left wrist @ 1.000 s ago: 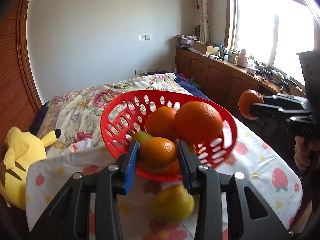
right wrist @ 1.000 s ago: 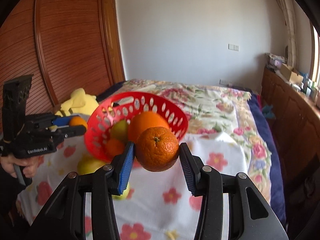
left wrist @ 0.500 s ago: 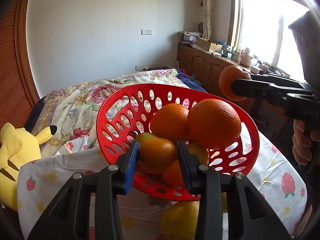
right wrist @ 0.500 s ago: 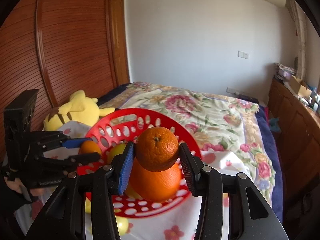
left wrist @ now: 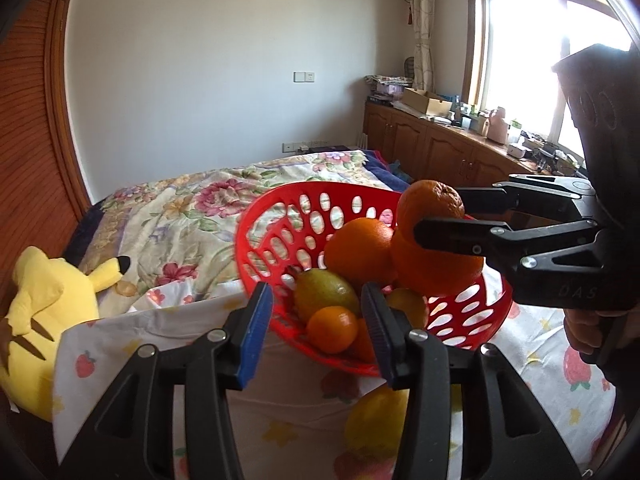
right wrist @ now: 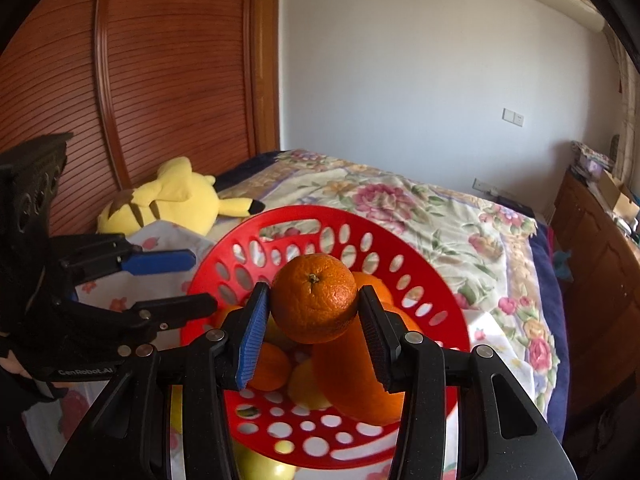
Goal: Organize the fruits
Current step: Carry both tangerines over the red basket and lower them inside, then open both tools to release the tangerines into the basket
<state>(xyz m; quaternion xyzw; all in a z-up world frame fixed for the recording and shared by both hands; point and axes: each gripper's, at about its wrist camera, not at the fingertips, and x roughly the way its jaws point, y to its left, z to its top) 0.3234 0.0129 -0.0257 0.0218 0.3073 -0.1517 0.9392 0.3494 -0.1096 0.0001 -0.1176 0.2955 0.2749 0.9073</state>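
A red perforated basket [left wrist: 256, 240] [right wrist: 440, 320] stands on the bed with several oranges and a greenish fruit [left wrist: 324, 294] in it. My left gripper [left wrist: 316, 332] [right wrist: 192, 280] is at the basket's near rim and its jaws are opening. A small orange [left wrist: 332, 330] lies in the basket between the blue pads, with a gap to each pad. My right gripper [right wrist: 313, 296] [left wrist: 440, 214] is shut on another orange [right wrist: 314, 298] [left wrist: 430, 208], held above the fruit pile. A large orange [left wrist: 436, 268] sits right under it.
A yellow fruit [left wrist: 376, 420] [right wrist: 264, 468] lies on the strawberry-print cloth in front of the basket. A yellow plush toy [left wrist: 44, 308] [right wrist: 168, 200] rests at the left by the wooden sliding door. Wooden cabinets [left wrist: 440, 148] run under the window on the right.
My left jaws have spread and let go of the small orange, which now lies in the basket. My right gripper has carried its orange from beside the basket to over the pile.
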